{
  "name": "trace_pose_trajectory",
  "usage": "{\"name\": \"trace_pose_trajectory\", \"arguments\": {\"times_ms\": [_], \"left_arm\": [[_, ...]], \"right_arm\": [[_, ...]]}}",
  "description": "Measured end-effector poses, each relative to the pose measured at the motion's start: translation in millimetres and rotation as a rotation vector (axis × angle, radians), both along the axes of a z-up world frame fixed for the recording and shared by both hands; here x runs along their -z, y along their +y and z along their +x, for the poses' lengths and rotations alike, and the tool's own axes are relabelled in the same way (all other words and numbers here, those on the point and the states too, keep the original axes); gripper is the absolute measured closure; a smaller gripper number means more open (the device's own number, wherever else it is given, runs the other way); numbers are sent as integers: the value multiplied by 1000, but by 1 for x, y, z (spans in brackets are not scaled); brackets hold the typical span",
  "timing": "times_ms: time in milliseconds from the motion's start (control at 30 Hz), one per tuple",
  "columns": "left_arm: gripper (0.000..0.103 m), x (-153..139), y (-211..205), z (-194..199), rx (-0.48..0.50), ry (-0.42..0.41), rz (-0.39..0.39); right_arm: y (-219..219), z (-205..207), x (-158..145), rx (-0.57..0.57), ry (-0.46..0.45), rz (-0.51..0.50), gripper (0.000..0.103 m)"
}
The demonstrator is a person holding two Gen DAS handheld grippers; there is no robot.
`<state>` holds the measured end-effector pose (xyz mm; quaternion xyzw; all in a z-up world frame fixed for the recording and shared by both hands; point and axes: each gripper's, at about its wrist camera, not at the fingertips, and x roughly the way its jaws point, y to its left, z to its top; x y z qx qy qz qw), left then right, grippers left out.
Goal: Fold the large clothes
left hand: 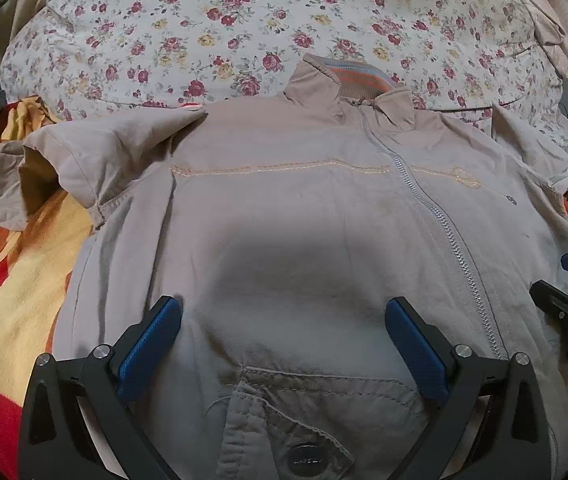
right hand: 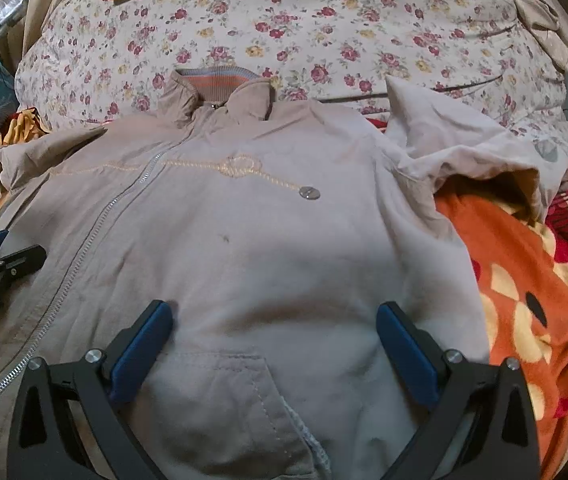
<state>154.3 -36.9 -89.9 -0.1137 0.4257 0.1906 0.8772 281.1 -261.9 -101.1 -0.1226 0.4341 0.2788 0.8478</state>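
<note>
Now both tools spread wide — left tool (left hand: 284,344), right tool (right hand: 275,344) — above jacket (left hand: 284,208).

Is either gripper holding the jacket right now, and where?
Nothing is held. The left gripper and right gripper both hover open over the lower front of the beige jacket, jaws spread wide.

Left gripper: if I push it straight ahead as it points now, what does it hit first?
Probably the beige jacket itself: the open left gripper hangs over its front panel, aimed toward the collar. Depth is unclear, so contact may come early.
</note>
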Motion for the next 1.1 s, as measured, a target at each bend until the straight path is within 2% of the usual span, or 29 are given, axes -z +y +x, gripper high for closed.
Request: {"name": "trace_pose_trajectory", "arguments": {"times_ms": [600,667,733,800,833,900,1100], "left_arm": [[3,1,-2,-1,-4,0,28],[3,1,-2,0,-6,2,31],[3,1,-3,0,-8,3,32],[3,1,-3,0,-8,3,31],[3,1,-3,0,-8,4,33],[3,1,-2,0,-8,3,32],[3,2,-4,2,-14,14,49]], "right_arm": [[4,-2,0,1,-2,-37,0],[10,3,-2,-12,46,-80,0],[17,13,-6,-49,133,-134,0],[18,19,-6,-69,166,-139,0],[16,18,-5,-76,142,-116,0],[6,5,0,-97,28,-38,0],[12,7,-1,-77,19,-40,0]]}}
